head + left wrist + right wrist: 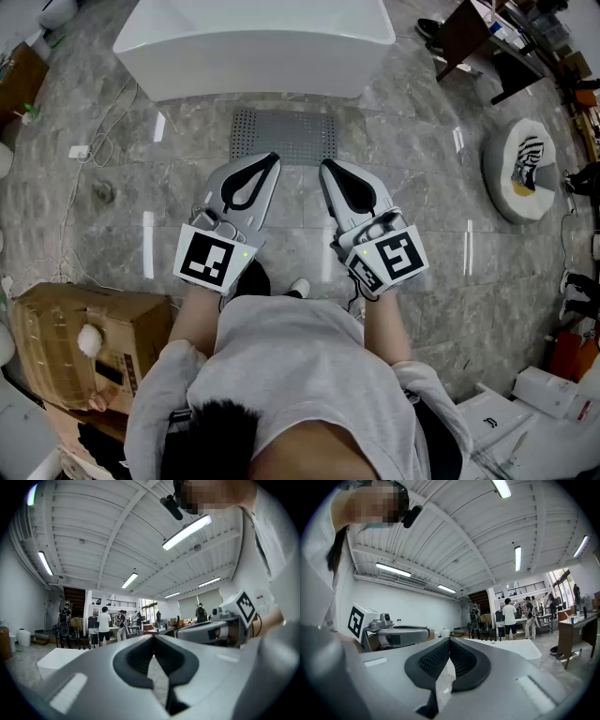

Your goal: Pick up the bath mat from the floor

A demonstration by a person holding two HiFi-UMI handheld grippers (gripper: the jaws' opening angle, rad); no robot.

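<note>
Expect the grey perforated bath mat (pixel 284 136), flat on the floor (pixel 122 211) beside the white bathtub (pixel 253 80) just beyond the closed, empty left gripper (pixel 273 159) and right gripper (pixel 325 166), to hang light and limp; pinch its near edge.

The person holds both grippers out in front, level and side by side, near each other but not touching, with the tips angled slightly toward one another. The left gripper (pixel 270 159) has its jaws closed together with nothing between them. The right gripper (pixel 327 167) is likewise closed and empty. Bare forearms (pixel 195 314) extend from grey sleeves (pixel 161 375).
</note>
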